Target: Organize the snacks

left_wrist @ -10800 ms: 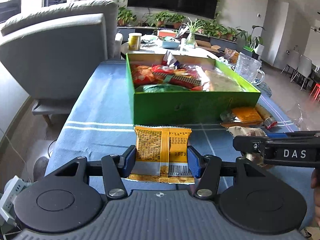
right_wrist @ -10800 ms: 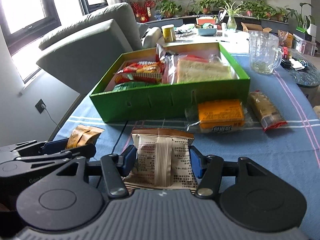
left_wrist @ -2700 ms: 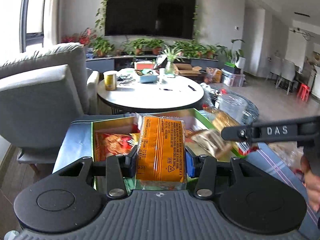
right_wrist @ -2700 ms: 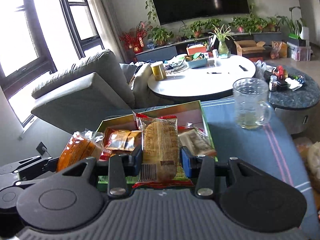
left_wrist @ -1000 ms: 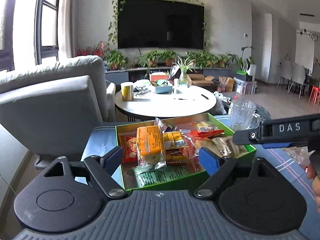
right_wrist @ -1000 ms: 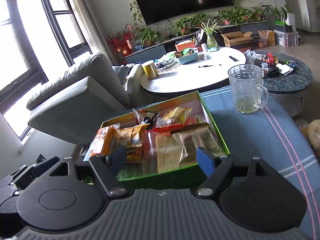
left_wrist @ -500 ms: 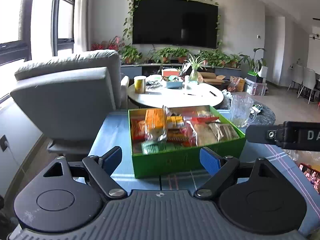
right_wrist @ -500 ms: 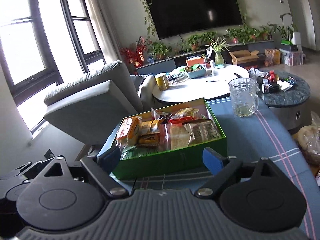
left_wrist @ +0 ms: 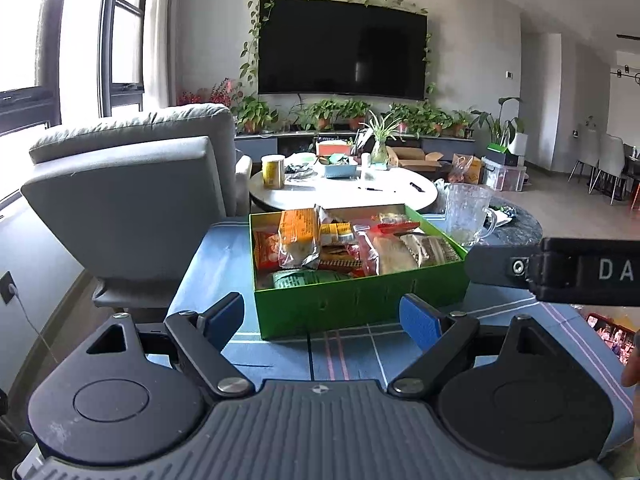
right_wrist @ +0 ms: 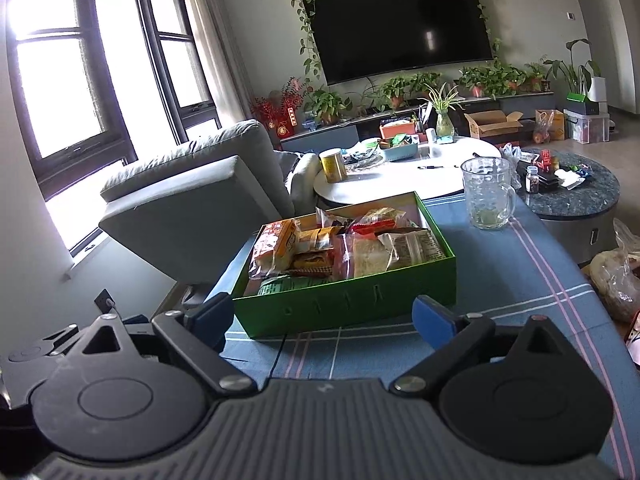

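Leftmost, a grey armchair (left_wrist: 132,204) stands beside the tabletop (left_wrist: 224,248), which wears a blue striped cloth. Both sets of tongs hang back from the near edge, released and holding nothing: the left tongs (left_wrist: 322,318) show their blue pads spread wide with only cloth between them, and the right tongs (right_wrist: 322,318) stand the same way. Ahead of both sits the green box (right_wrist: 348,308), open-topped and packed with snacks. At its left end an orange packet (left_wrist: 298,226) leans upright over a red wrapper, with a green packet (left_wrist: 304,278) lying against the near wall. Toward the right end lie pale, clear-wrapped packs (right_wrist: 400,250). Further right, near the box's far corner, a glass mug (right_wrist: 486,194) stands on the cloth. Beyond it, off the tabletop's right edge, a plastic bag (right_wrist: 614,276) rests low down.
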Tool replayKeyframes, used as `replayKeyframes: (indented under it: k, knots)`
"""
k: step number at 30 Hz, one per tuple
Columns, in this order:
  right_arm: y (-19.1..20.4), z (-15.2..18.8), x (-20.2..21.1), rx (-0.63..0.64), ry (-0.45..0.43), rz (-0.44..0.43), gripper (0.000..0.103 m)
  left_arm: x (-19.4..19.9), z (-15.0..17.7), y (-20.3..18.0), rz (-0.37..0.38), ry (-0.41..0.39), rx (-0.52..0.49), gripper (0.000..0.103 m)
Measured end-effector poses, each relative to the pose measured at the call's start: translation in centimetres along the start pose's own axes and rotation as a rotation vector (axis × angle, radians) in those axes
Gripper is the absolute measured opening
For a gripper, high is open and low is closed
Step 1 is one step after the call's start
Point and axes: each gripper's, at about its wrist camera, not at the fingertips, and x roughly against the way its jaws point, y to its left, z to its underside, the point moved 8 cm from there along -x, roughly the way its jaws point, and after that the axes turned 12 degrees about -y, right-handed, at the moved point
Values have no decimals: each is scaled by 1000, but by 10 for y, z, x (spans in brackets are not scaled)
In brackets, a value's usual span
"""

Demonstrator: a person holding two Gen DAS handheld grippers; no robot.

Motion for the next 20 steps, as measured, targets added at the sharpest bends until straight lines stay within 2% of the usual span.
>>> replayKeyframes:
  k: [12,20]
  knots:
    - [-4,5,2,-25,10,12,80,-3,4,-3,-5,27,-2,84]
    - [-2,5,2,-19,11,9,80,0,2,-2,-7,-1,4,84]
